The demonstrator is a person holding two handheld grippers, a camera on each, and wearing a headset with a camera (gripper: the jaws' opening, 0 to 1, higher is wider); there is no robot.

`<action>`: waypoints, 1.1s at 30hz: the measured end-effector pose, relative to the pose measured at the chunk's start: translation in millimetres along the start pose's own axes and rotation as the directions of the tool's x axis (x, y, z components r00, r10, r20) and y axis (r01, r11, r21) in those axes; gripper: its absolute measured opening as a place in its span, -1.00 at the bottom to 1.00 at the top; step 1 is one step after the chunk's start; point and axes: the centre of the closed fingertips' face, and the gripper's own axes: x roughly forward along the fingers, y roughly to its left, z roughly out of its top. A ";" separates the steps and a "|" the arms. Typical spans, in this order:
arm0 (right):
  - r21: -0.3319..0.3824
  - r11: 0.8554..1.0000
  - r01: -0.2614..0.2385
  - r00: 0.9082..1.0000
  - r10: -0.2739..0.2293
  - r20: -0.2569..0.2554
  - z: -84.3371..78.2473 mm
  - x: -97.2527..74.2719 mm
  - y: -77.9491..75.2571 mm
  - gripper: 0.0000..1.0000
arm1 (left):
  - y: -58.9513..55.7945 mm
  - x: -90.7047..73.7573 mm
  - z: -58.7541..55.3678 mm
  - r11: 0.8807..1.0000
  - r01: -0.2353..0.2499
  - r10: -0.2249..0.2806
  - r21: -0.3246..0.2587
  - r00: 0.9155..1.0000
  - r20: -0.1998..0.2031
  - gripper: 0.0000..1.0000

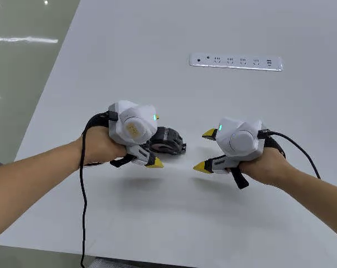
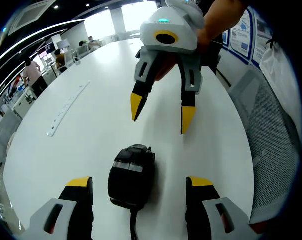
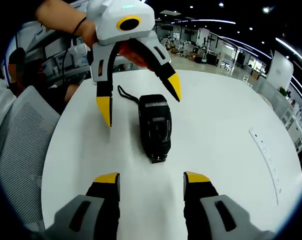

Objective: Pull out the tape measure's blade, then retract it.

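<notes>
Two hand-held grippers, head view: the left hand-held gripper (image 1: 156,146) and the right hand-held gripper (image 1: 205,151) face each other low over the white tabletop (image 1: 157,56). A power strip (image 1: 235,61) lies well apart at the far side.
Tape measure, head view: the black tape measure (image 1: 168,140) lies on the tabletop at the left one's jaws, with the right one near but apart.
Left gripper view: its jaws are spread wide, one on either side of the case lying between them. No contact shows, so it has hold of nothing. A strap (image 2: 133,227) trails from the case's near end.
Right gripper view: its jaws stand wide apart and empty. The case lies lengthways just ahead of them. A small tab (image 3: 158,159) at its near end looks like the hook of the blade, not yet drawn out.
Handling: the case is probably hard, compact and fairly weighty, and its ribbed shell should resist slipping. The blade is likely thin and springy, prone to buckling and to snapping back.
Where to hold: probably the left jaws across the case's flat sides and the right jaws pinching the tab, pulling straight and easing the return.
</notes>
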 end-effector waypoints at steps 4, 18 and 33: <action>-0.015 1.000 -0.017 1.000 0.017 -0.002 1.2 5.1 -0.6 0.01 | 1.6 5.0 1.8 1.000 0.021 -0.021 0.023 1.000 -0.004 0.42; -0.063 0.996 -0.065 0.998 0.064 -0.026 7.3 20.8 -4.7 -0.08 | 4.9 21.6 0.5 0.997 0.058 -0.057 0.060 0.998 -0.017 0.29; -0.072 0.993 -0.091 0.995 0.087 -0.052 8.0 34.5 -7.5 -0.21 | 5.4 29.6 -2.1 0.992 0.085 -0.083 0.088 0.996 -0.031 0.14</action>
